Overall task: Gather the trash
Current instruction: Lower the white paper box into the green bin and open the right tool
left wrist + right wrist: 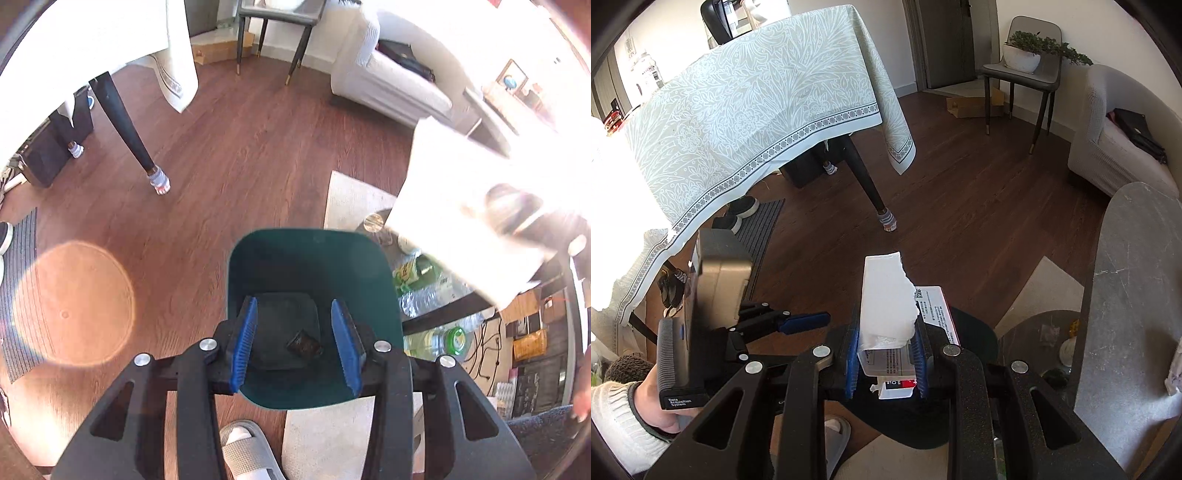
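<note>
The left gripper (297, 343) has parted jaws with nothing between them, above a green bin (314, 254) where a small dark wrapper (303, 345) lies on the bottom. The right gripper (886, 360) clamps a torn white carton (886, 306) over the bin, beside the coffee table (1126, 295).

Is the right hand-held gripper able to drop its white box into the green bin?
Probably yes. The right hand-held gripper pinches the white box above the green bin, whose open mouth looks unblocked, with only a small wrapper inside.
</note>
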{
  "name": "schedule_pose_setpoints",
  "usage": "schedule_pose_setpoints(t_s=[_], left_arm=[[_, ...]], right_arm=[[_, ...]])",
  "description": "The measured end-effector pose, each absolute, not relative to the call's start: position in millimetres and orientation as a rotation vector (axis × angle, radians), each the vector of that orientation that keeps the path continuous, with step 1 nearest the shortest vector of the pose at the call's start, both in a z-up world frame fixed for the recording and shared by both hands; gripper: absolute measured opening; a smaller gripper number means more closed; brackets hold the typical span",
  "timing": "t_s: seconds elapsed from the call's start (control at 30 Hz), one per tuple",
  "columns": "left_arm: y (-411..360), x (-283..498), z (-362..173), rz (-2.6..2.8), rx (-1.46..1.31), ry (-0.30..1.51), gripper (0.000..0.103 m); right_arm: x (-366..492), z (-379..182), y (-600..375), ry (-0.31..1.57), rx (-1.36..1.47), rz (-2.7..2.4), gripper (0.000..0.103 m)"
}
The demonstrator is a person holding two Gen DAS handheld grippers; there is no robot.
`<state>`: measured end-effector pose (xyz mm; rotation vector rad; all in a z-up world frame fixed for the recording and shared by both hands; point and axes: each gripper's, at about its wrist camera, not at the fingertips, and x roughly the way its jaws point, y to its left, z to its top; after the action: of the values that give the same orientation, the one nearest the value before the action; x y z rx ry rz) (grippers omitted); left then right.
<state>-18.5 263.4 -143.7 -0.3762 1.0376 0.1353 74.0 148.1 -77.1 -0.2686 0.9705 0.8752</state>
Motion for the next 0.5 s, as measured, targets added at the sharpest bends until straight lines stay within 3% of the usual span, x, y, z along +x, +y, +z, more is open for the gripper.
schedule_pose_setpoints(t_s=[0.17, 0.5], left_arm=[[274, -28, -117, 0.169, -0.376, 0.955, 0.043], [299, -38, -56, 0.216, -0.453, 0.782, 0.026]], right_arm=[[76, -91, 157, 0.993, -0.291, 0.847, 0.024], [82, -148, 162, 1.105, -0.324, 0.815, 0.024]])
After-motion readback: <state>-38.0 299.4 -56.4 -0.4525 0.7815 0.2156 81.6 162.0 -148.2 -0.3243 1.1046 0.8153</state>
